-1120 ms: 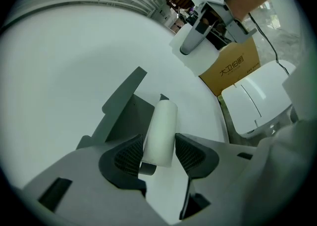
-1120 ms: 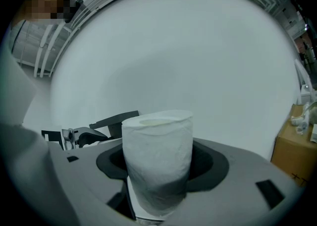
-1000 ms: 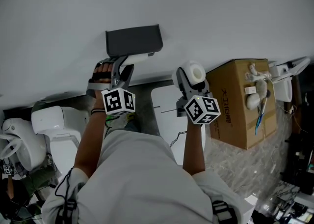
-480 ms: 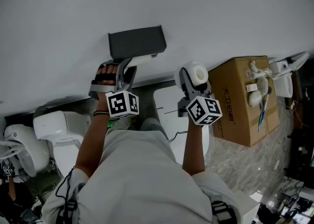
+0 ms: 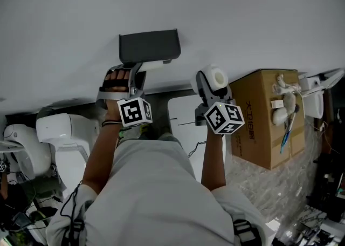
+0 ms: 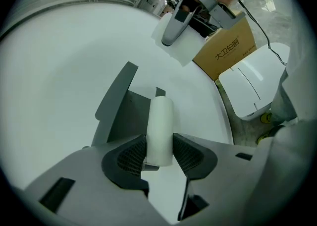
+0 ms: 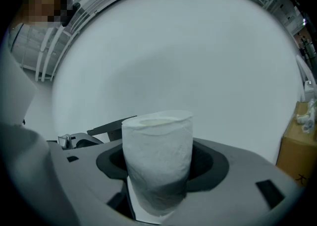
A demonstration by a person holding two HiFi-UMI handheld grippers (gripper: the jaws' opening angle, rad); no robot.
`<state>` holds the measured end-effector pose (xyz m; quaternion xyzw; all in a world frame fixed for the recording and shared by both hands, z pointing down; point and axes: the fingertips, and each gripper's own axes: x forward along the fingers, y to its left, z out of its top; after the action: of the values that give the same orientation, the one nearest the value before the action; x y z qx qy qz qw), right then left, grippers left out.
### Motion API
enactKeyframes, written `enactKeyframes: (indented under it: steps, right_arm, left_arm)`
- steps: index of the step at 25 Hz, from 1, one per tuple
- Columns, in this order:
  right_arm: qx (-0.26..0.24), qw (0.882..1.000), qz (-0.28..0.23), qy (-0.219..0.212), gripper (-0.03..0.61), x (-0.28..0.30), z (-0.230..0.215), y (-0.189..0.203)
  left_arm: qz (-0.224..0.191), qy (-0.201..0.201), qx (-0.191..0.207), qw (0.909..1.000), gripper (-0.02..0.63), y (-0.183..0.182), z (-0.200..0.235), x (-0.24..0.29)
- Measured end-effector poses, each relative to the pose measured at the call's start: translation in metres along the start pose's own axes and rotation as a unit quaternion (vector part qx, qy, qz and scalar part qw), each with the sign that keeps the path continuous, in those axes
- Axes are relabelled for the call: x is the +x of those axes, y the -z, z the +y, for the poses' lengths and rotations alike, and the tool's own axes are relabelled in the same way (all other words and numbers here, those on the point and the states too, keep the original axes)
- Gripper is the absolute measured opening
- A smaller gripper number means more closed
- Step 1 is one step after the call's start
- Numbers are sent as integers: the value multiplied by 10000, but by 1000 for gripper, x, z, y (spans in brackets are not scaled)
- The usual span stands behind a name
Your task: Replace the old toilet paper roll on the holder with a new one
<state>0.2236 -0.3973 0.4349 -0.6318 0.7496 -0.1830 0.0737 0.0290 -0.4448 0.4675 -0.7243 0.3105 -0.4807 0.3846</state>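
A dark grey holder (image 5: 149, 46) is fixed to the white wall, with the old roll (image 5: 153, 65), a thin white tube, under its cover. My left gripper (image 5: 136, 75) reaches up to it. In the left gripper view the tube (image 6: 160, 126) lies between the closing jaws, and both ribbed pads (image 6: 132, 156) touch its sides below the holder (image 6: 121, 111). To the right, my right gripper (image 5: 213, 86) is shut on a full new toilet paper roll (image 5: 215, 79). That new roll (image 7: 157, 155) stands upright between the jaws, close to the wall.
A cardboard box (image 5: 264, 115) with small items on top stands at the right. A white toilet (image 5: 64, 137) sits at the lower left, and a white lidded unit (image 5: 183, 121) lies between my arms. Plastic sheeting covers the floor at the right.
My left gripper's jaws have narrowed onto the old tube at the holder, and the gripper has rolled slightly. The right gripper with the new roll has barely moved.
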Motion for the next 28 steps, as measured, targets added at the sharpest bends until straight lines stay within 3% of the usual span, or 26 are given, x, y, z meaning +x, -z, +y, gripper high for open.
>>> enactKeyframes:
  steps: [12, 28]
  right_arm:
    - [70, 9982, 135, -582, 298, 14, 2, -8]
    - [388, 9975, 74, -586, 298, -13, -41, -8]
  left_arm:
    - [858, -69, 182, 9961, 195, 7, 1, 1]
    - [827, -340, 389, 9952, 184, -15, -2, 9]
